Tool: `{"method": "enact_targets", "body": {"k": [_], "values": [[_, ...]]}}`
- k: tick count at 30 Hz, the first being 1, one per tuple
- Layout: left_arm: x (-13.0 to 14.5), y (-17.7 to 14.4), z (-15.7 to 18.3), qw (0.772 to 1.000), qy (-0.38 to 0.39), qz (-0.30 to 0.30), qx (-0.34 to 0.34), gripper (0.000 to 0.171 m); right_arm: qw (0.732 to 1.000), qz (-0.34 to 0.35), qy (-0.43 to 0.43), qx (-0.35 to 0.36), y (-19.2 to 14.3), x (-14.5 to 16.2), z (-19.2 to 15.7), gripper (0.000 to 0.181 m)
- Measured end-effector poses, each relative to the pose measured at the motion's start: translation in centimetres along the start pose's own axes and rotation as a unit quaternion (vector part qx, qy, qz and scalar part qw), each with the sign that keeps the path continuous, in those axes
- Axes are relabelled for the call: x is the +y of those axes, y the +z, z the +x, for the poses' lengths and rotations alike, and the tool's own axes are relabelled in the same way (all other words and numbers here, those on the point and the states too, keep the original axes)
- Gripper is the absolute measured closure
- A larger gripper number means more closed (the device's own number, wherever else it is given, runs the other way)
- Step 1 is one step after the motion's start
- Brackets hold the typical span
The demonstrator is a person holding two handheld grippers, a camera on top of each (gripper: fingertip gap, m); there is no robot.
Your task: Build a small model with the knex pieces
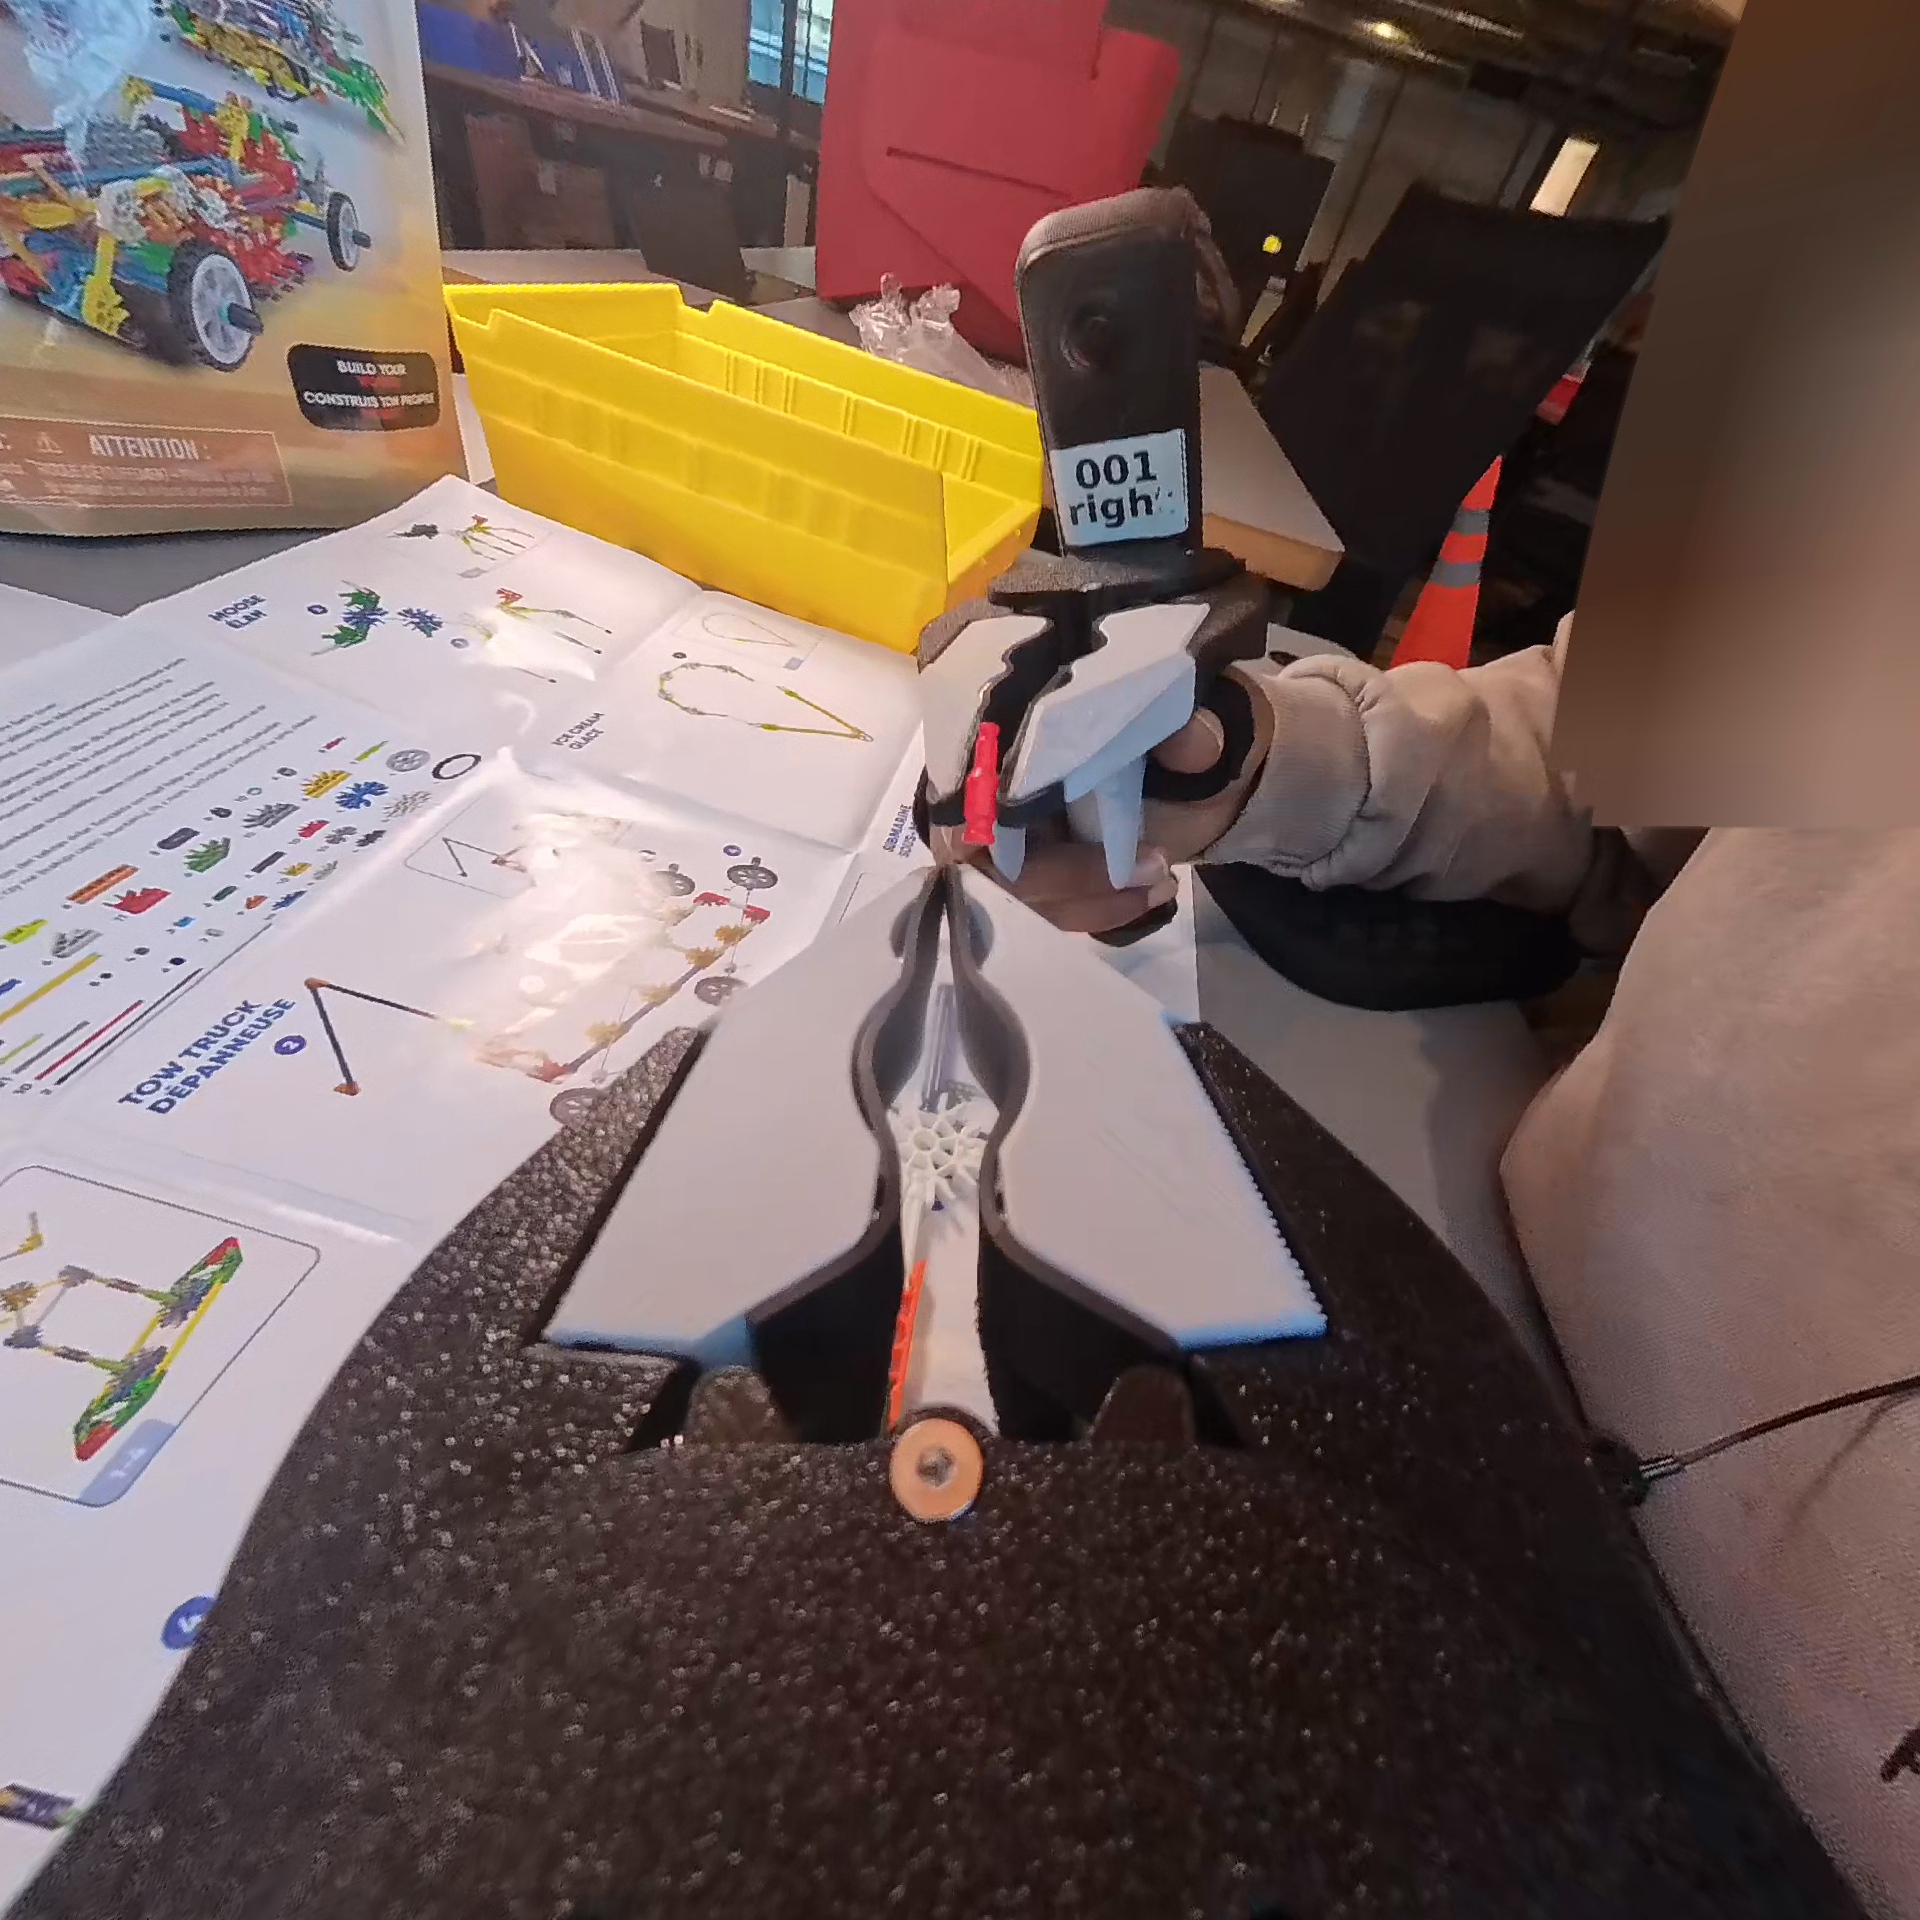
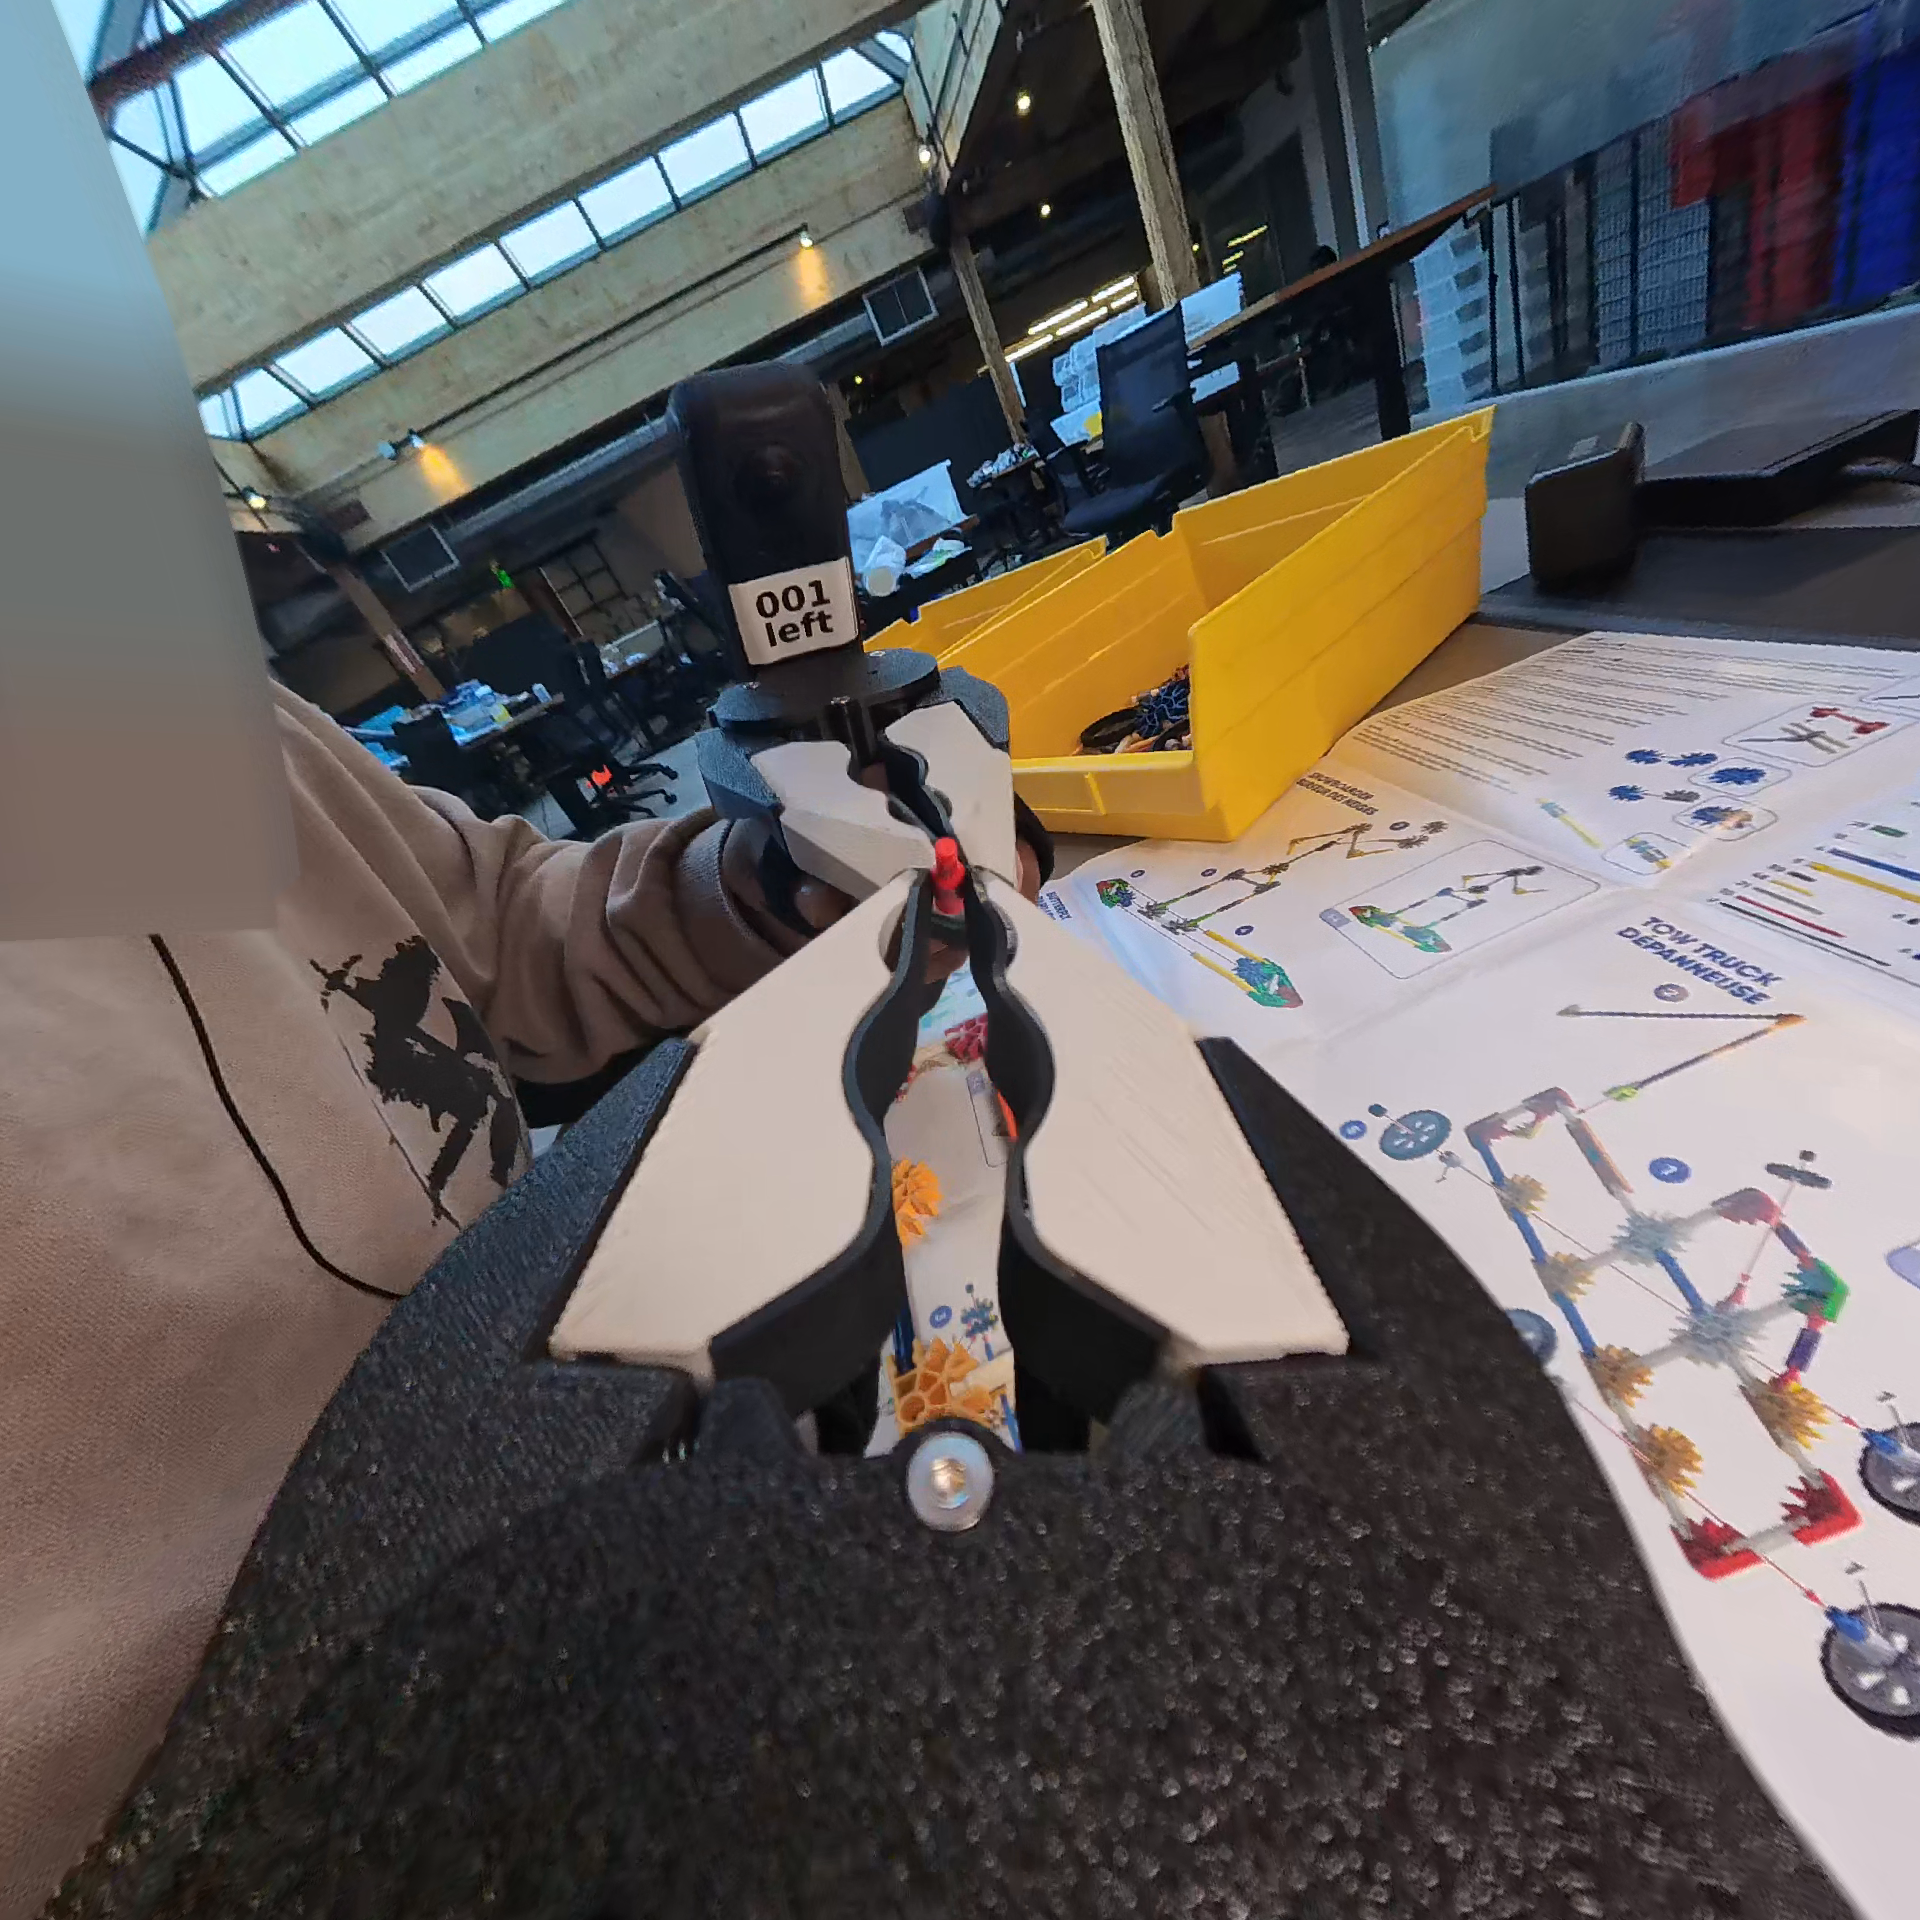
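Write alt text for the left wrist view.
The left gripper points its closed white fingers at the right gripper, which pinches a small red rod just beyond their tips. A printed instruction sheet covers the table beneath, with a yellow bin and a toy box behind it.

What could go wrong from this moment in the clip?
1. The right gripper pinches the small red piece only at its tips; it could slip and drop onto the instruction sheet.
2. The left gripper, shut, sits tip to tip with it; a nudge might knock the piece loose.
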State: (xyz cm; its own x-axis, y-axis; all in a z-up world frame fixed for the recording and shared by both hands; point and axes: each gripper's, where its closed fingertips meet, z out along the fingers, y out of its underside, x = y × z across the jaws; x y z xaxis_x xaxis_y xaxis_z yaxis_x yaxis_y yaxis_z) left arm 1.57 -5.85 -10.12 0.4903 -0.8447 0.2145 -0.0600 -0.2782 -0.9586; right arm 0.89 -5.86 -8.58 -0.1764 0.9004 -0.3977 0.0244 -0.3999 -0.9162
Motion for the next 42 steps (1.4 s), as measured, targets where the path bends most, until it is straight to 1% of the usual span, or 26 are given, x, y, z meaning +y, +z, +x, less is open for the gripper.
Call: {"method": "enact_targets", "body": {"k": [2,5,10,14,19,23,28,32,34,35,36,37,39,40,42], "values": [[0.1,0.0,0.1,1.0,0.027,-0.007,-0.008,0.171,1.0,0.01,0.016,-0.006,0.0,-0.2,0.0,0.176],[-0.3,0.2,0.3,0.997,0.067,-0.004,-0.029,0.158,1.0,0.012,0.026,-0.007,0.1,-0.1,0.0,0.176],[-0.9,0.1,-0.3,0.982,0.159,-0.005,-0.104,0.163,0.998,0.026,0.064,-0.008,0.4,-0.1,0.2,0.176],[-1.1,-0.2,-1.2,0.961,0.225,-0.015,-0.161,0.169,0.994,0.034,0.103,-0.002,0.4,0.0,0.8,0.176],[-0.7,-0.2,-1.5,0.927,0.316,-0.044,-0.199,0.167,0.991,0.02,0.135,-0.002,0.4,0.6,1.2,0.176],[-0.2,-0.2,-0.8,0.915,0.36,-0.052,-0.173,0.159,0.987,-0.017,0.156,-0.026,0.3,1.5,0.7,0.176],[1.0,-0.2,0.8,0.909,0.394,-0.07,-0.113,0.167,0.982,-0.074,0.166,-0.058,0.0,2.9,-0.5,0.176],[1.8,0.0,1.4,0.907,0.402,-0.084,-0.092,0.167,0.978,-0.103,0.168,-0.065,-0.4,3.7,-0.8,0.176],[2.0,0.1,1.5,0.918,0.379,-0.084,-0.078,0.168,0.982,-0.112,0.141,-0.059,-0.5,3.9,-0.8,0.175],[2.0,0.1,1.5,0.926,0.362,-0.082,-0.07,0.168,0.986,-0.119,0.102,-0.052,-0.6,3.9,-0.8,0.173],[2.1,0.0,1.5,0.933,0.345,-0.081,-0.062,0.168,0.99,-0.129,0.039,-0.037,-0.8,3.8,-0.7,0.164],[2.1,-0.1,1.4,0.938,0.331,-0.081,-0.055,0.168,0.99,-0.137,-0.037,-0.021,-1.0,3.7,-0.7,0.162],[2.4,-0.2,1.3,0.946,0.31,-0.084,-0.043,0.168,0.975,-0.155,-0.16,0.019,-1.3,3.5,-0.2,0.163],[2.5,-0.2,1.3,0.949,0.303,-0.085,-0.037,0.168,0.964,-0.17,-0.202,0.034,-1.4,3.7,0.1,0.164],[2.8,-0.1,1.4,0.951,0.294,-0.091,-0.029,0.168,0.946,-0.194,-0.255,0.048,-1.5,4.5,0.3,0.166]]}}
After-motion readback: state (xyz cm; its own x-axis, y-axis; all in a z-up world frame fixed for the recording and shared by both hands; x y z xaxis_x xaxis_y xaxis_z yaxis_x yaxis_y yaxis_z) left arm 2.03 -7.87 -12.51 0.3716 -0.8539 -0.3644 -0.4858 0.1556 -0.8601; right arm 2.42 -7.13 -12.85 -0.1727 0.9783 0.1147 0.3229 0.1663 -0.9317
